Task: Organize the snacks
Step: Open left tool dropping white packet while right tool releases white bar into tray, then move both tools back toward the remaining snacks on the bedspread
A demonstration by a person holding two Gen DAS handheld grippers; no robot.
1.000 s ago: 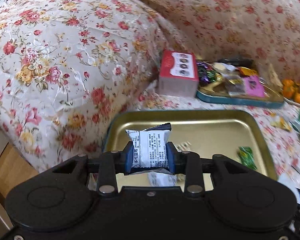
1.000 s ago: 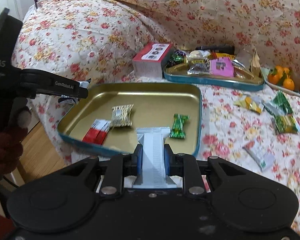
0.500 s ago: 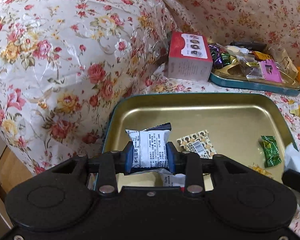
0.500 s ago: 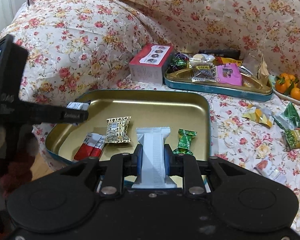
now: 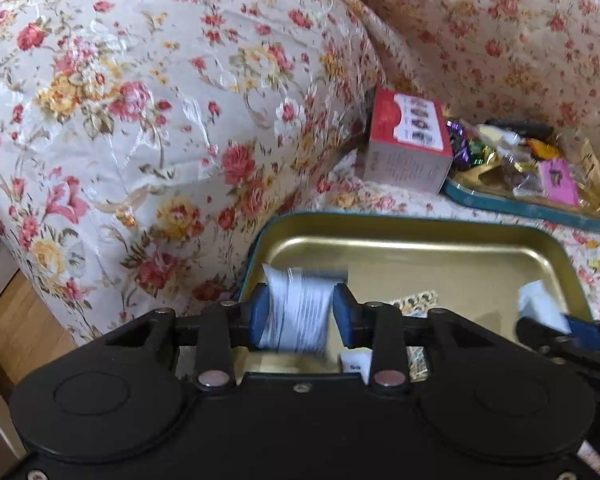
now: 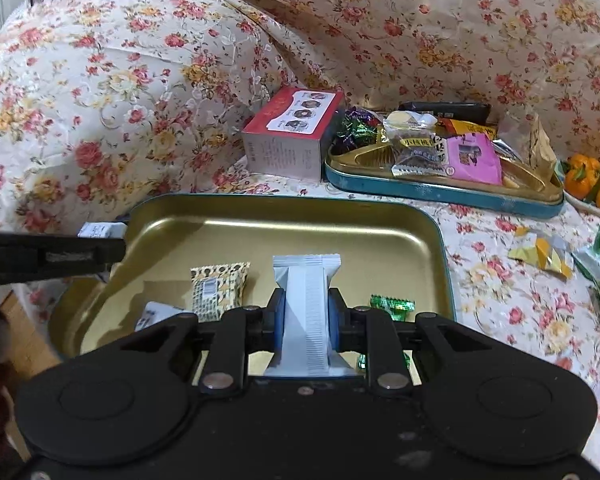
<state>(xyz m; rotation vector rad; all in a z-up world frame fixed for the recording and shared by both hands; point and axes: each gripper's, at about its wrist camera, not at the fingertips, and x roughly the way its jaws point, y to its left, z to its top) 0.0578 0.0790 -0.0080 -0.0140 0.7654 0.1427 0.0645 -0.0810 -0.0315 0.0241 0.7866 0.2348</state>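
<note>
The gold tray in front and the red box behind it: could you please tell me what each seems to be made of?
The gold tray looks like thin metal with a glossy gold finish inside and a teal rim: it mirrors light along its curved walls. The red box looks like printed cardboard with a matte finish: flat panels, sharp folded edges, small print on its side.

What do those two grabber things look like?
Both are black plastic. The left gripper and right gripper each have two thin black fingers tipped with blue pads, silver bolts on the finger bars, and a wide body with two round raised discs. Seen from the side, one finger carries small pale lettering, too blurred to read.
</note>
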